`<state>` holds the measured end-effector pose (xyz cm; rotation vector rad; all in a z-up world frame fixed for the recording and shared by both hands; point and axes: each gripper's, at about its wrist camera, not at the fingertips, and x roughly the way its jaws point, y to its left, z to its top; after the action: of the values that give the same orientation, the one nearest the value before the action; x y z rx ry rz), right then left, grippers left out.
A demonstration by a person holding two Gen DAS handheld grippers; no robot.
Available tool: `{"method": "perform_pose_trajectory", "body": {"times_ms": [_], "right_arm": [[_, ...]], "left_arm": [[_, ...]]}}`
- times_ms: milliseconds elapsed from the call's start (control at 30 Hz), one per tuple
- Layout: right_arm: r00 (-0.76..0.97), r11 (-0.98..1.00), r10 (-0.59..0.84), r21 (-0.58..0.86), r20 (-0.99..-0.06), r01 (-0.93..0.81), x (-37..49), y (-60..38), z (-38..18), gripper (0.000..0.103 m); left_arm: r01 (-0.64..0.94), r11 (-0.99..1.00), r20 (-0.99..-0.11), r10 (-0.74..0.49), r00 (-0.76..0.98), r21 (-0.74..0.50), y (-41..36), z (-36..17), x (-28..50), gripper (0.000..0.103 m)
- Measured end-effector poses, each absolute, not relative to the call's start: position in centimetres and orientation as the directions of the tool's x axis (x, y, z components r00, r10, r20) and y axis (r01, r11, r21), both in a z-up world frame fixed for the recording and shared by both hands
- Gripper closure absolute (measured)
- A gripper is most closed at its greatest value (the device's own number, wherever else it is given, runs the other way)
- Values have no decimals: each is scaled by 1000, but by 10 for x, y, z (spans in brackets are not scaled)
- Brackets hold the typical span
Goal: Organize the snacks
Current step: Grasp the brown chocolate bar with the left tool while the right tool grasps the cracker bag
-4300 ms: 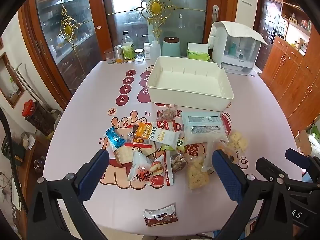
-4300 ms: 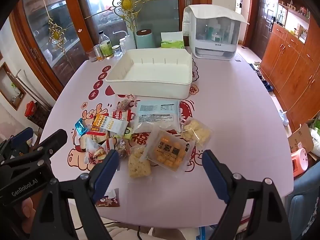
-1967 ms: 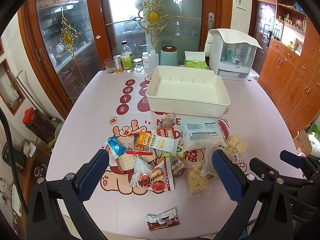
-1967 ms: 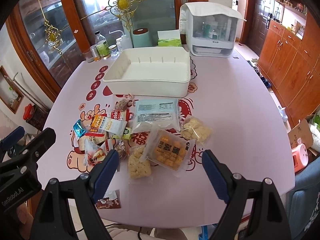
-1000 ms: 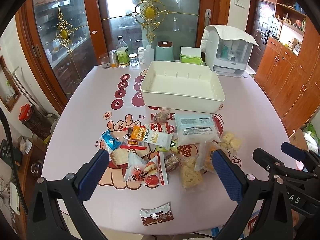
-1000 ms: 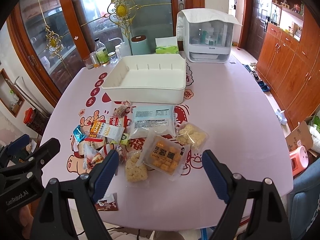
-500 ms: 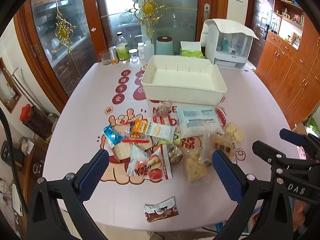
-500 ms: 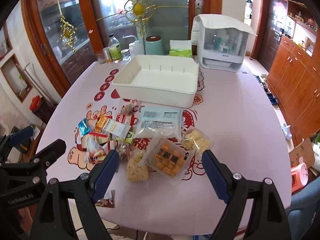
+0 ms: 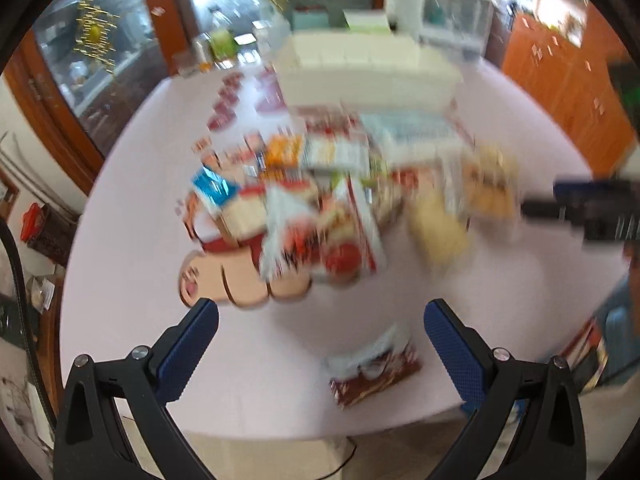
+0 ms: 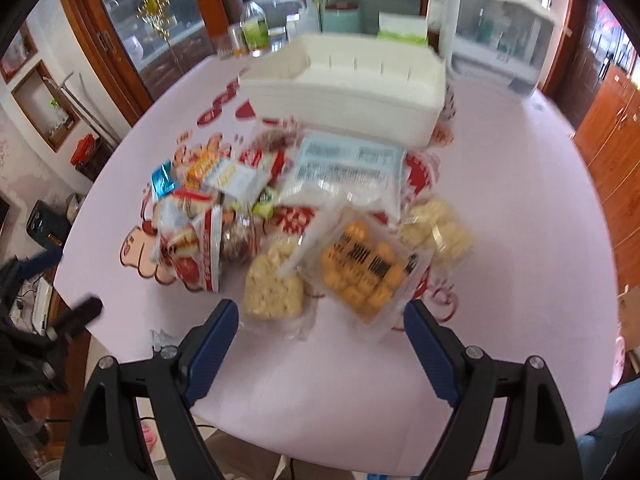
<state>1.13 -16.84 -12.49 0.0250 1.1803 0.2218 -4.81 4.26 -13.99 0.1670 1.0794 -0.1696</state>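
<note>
Nothing sorted yet by the look of it. Whole heap of snacks (image 10: 288, 216) piled mid-table, spilling toward the near edge of the pink table (image 10: 520, 240). White bin (image 10: 348, 84) parked just behind the heap toward the far edge, looks empty.

Left gripper (image 9: 320, 320) wide open, nothing in it, aimed down at the near edge, right above a lone brown-and-white packet (image 9: 374, 368) sitting apart from the heap. Right gripper (image 10: 320, 320) also wide open and empty, hanging over the near side of the heap, with the pale puffed-rice bag (image 10: 272, 288) and the clear pack of orange cubes (image 10: 364, 272) just ahead of the fingertips.

Left view badly smeared, so no trusting fine detail there.

Tips for the pickup, just my guess:
- Go for the outliers first. Brown packet for the left, orange-cube pack for the right. Nothing lying on top of either, as far as can be told.
- Pinch a crimped edge or corner, not the puffy middle. Crinkly film slides, and the puffed stuff probably crushes easily.
- Come in low and nearly flat to the tabletop so one finger slips under the film.
- Watch the overlaps. The orange pack's corner seems to rest on the rice bag, so lift straight up to avoid dragging the neighbour off the near edge.
</note>
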Motion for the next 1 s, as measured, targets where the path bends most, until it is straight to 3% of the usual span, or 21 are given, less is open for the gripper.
{"method": "perform_pose_trajectory", "body": {"times_ms": [267,400,567,1000], "right_arm": [[296,975,212,179,-931,-136,17,-163,-157,17],[264,970,233,203,-936,-136,18,-158,-168,17],[248,966,249,221,-936,-136,22,-148,-179,17],[185,971,236,222,-954,-93,43,-115,-223,18]], "left_arm": [[372,925,-925,-68,373,82,29,-203,-60,3],[422,901,-938,-54,343,103,22,-219,-60,9],[467,878,-940,-67,334,104,14,-230,-58,9],[482,875,-962,-172,213,-50,19,-238,-48,13]]}}
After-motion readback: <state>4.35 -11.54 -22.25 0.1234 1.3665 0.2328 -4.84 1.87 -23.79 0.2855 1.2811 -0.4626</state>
